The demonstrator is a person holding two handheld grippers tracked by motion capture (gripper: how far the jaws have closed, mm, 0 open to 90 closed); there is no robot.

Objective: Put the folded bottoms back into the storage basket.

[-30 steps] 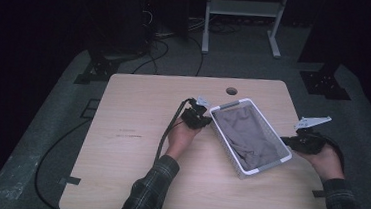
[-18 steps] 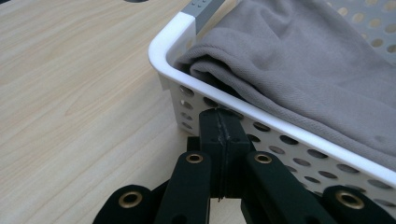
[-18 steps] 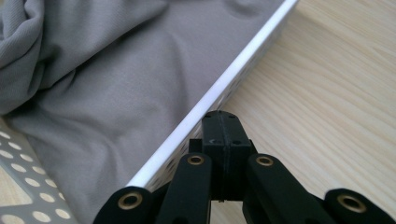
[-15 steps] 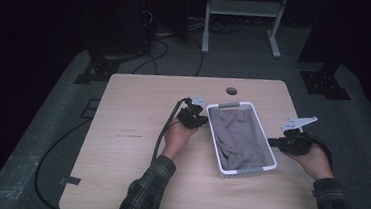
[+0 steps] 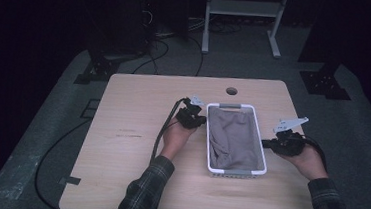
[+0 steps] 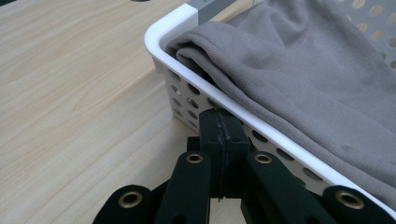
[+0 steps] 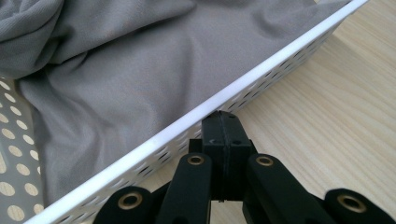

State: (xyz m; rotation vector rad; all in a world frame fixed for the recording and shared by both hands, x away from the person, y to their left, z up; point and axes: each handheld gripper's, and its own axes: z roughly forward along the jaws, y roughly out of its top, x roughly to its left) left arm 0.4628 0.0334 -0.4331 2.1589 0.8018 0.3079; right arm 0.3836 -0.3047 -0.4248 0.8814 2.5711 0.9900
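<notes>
A white perforated basket [image 5: 260, 146] lies lengthwise on the wooden table [image 5: 131, 130], with a grey cloth [image 5: 233, 138] crumpled inside it. My left gripper [image 5: 203, 120] is shut, its tips against the basket's left wall near the far corner. The left gripper view has the closed jaws touching the perforated wall [image 6: 187, 100] just under the rim, the cloth [image 6: 303, 79] lying over it. My right gripper [image 5: 264, 143] is shut too, tips at the basket's right wall. Seen from the right gripper, the rim [image 7: 224, 100] runs across just above the closed jaws, grey cloth [image 7: 130, 70] beyond it.
A round cable hole [image 5: 231, 91] sits in the table near its far edge. A black cable [image 5: 164, 128] trails from the left gripper toward the front. A white metal stand [image 5: 240, 18] and dark equipment stand on the floor behind the table.
The basket has turned from a slant to lie straight along the table. The right hand has moved left against its right wall. The left hand has stayed near the far left corner.
</notes>
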